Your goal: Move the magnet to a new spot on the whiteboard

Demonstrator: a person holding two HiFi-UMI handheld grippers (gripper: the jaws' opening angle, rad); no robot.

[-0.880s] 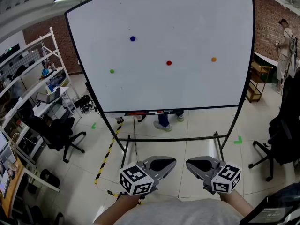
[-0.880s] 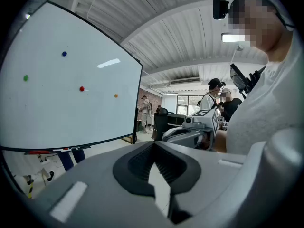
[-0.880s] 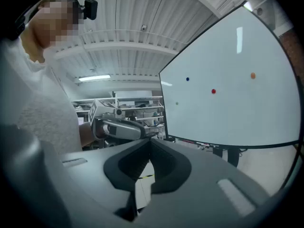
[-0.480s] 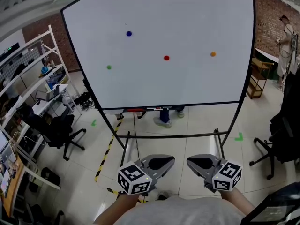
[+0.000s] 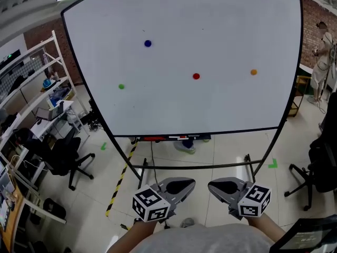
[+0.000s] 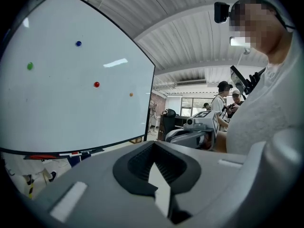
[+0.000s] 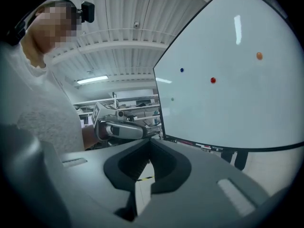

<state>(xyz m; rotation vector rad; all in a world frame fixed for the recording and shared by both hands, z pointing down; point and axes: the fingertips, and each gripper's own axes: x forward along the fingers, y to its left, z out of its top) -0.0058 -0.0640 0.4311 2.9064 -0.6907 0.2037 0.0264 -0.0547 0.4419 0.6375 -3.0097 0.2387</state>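
Note:
A big whiteboard (image 5: 221,109) on a wheeled stand fills the upper head view. On it sit small round magnets: blue (image 5: 147,44), green (image 5: 121,86), red (image 5: 196,76) and orange (image 5: 254,72). My left gripper (image 5: 181,185) and right gripper (image 5: 221,186) are held low and side by side, well short of the board, both shut with nothing between the jaws. In the left gripper view my left gripper (image 6: 153,144) faces the board, where the red magnet (image 6: 97,84) shows. Past my right gripper (image 7: 149,141), its own view catches the orange magnet (image 7: 259,56).
Red and black markers lie on the board's tray (image 5: 168,137). Metal shelves (image 5: 31,83) and an office chair (image 5: 63,152) stand at the left. Another dark chair (image 5: 321,167) is at the right, with a person (image 5: 321,51) behind it. Yellow-black tape (image 5: 120,178) runs across the floor.
The whiteboard looks larger and closer than before, and its magnets sit a little lower and further right in the head view. Both grippers keep their low place, still shut.

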